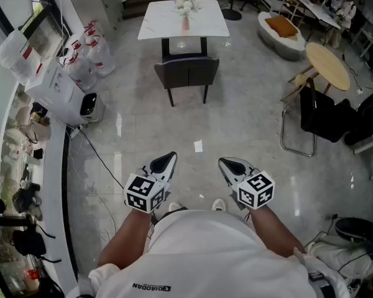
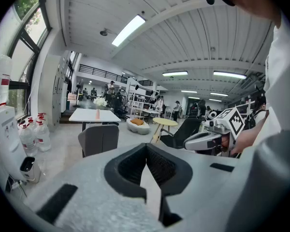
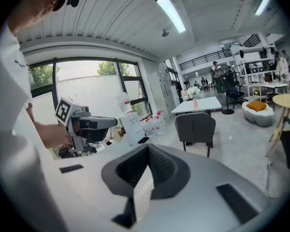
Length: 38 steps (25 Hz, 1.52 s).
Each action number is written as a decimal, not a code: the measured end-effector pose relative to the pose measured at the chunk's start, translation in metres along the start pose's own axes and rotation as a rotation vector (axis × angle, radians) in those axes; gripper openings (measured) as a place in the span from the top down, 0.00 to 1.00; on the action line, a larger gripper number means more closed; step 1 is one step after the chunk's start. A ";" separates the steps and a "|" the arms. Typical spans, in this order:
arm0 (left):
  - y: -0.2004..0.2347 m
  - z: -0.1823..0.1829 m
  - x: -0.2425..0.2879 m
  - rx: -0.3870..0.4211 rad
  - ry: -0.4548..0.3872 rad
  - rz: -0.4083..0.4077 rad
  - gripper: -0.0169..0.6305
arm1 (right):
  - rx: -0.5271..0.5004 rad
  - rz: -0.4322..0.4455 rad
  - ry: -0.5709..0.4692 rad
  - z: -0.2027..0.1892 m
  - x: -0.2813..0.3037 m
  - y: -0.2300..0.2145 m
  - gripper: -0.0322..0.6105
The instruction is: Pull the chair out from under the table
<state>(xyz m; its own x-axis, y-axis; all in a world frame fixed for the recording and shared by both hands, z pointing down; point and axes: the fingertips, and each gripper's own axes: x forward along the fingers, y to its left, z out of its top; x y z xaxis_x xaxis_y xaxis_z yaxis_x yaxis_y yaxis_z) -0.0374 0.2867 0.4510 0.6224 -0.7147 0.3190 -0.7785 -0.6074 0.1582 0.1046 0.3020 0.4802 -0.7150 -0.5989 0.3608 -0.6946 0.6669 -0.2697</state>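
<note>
At the far left, water jugs point(image 1: 87, 53) stand beside a white water dispenser point(image 1: 61, 93) by the window wall. The left gripper point(image 1: 167, 159) is held low over the pale floor point(image 1: 248, 123), its jaws pressed together with nothing between them. Well ahead of it, the grey chair point(image 1: 186, 72) sits with its back toward the person, pushed in against the near edge of the white table point(image 1: 206, 23), which carries a vase of flowers point(image 1: 186, 10). The right gripper point(image 1: 227, 164) is level with the left one, likewise closed and empty, far from the chair. Further right stand a round wooden table point(image 1: 327, 66) and a black chair point(image 1: 318, 113).
</note>
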 end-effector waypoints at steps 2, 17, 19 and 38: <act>0.001 0.000 -0.002 -0.002 -0.001 -0.001 0.96 | 0.000 0.000 0.001 0.000 0.000 0.002 0.94; -0.002 0.000 -0.003 -0.007 -0.007 -0.007 0.96 | 0.023 0.019 -0.023 0.004 0.001 0.010 0.94; 0.000 -0.001 -0.005 -0.007 -0.008 -0.010 0.96 | 0.008 0.020 -0.009 0.001 0.005 0.014 0.94; 0.048 -0.012 -0.051 0.008 0.006 -0.038 0.96 | 0.026 -0.013 -0.007 -0.001 0.052 0.065 0.94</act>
<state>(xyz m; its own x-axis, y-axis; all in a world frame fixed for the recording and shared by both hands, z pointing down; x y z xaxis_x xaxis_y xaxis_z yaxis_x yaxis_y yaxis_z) -0.1076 0.2976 0.4532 0.6512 -0.6886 0.3190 -0.7534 -0.6371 0.1626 0.0225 0.3144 0.4827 -0.7065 -0.6102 0.3584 -0.7054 0.6477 -0.2880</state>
